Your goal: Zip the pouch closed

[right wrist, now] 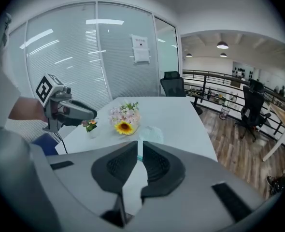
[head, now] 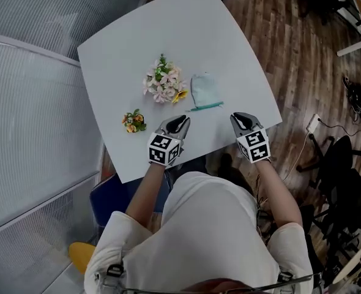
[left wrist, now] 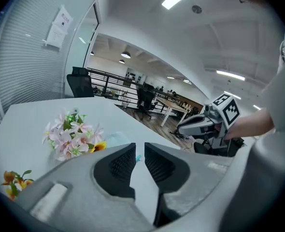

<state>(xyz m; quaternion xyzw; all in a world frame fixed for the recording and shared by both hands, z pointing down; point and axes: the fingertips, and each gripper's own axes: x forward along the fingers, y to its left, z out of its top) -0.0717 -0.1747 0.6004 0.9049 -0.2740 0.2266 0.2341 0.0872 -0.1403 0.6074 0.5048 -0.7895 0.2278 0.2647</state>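
2 sets of jaws, nearly together and empty: left gripper (head: 179, 122) and right gripper (head: 241, 120) hover near the pouch (head: 205, 89) on the table (head: 137, 35). I'd pin 1 end, then drag the zipper (head: 206, 107) slowly.

The head view looks from above the person steeply down on the white tabletop (head: 168, 48), from some height, so the whole top fits inside it. The left gripper view sits low, just behind its own fingers (left wrist: 116, 166), and faces across the tabletop to the person's right, where it catches the right gripper (left wrist: 180, 129). The right gripper view sits in the same way and faces the opposite side, toward the left gripper (right wrist: 94, 114). All three views share the flower bunch (head: 163, 81) and the pouch (head: 205, 90) near the tabletop's middle.
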